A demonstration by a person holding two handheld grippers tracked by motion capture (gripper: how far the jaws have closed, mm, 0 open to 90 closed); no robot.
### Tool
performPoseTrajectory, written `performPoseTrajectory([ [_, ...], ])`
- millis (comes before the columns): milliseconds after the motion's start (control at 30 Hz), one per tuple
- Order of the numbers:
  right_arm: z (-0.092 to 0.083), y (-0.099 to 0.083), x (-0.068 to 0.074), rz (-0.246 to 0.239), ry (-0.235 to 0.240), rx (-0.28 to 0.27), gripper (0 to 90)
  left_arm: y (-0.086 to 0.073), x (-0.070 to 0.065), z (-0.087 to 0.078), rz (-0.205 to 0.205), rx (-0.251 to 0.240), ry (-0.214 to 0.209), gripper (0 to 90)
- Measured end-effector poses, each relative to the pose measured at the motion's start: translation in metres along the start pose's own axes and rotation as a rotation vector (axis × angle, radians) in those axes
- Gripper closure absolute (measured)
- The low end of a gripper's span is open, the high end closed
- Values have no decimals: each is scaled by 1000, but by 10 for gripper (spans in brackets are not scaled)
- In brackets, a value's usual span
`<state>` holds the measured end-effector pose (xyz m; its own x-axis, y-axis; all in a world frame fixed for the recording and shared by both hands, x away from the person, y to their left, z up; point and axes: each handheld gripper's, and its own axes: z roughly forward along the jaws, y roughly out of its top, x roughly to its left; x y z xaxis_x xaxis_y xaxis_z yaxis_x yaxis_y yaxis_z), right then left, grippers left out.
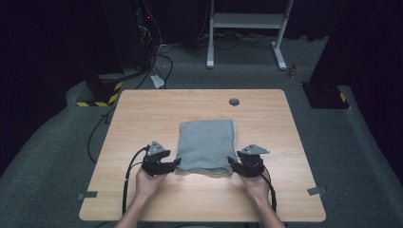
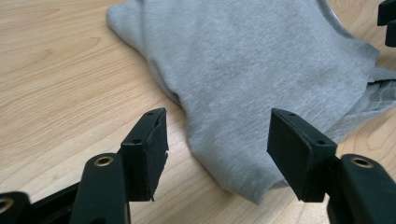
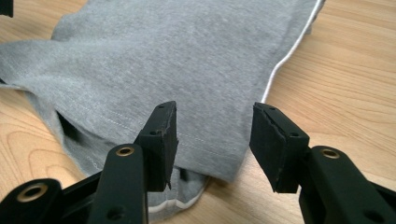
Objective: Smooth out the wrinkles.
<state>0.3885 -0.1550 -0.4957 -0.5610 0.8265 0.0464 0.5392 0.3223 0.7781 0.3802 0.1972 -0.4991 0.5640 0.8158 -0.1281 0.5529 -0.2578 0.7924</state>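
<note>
Folded grey cloth (image 1: 207,146) lies mid-table (image 1: 142,109). 2 forearms reach in low; left gripper (image 1: 177,163) and right gripper (image 1: 231,162) flank its near corners, jaws apart, gripping nothing.

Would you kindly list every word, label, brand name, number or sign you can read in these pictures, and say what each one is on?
None: no readable text anywhere.
The folded grey garment is plain, with no print or tag showing.
The wooden table and the black fingers of both grippers carry no lettering.
The yellow-and-black hazard stripes on the floor base beyond the table are a pattern, not words.
</note>
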Motion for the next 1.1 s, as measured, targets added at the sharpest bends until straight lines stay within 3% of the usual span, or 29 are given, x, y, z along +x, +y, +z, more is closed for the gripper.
performPoseTrajectory([
  [767,-19,2,-18,37,-22,-46,495,2,17,-26,-53,-83,13,353],
  [1100,-28,1,-26,64,-30,-69,497,1,24,-35,-76,-95,20,351],
])
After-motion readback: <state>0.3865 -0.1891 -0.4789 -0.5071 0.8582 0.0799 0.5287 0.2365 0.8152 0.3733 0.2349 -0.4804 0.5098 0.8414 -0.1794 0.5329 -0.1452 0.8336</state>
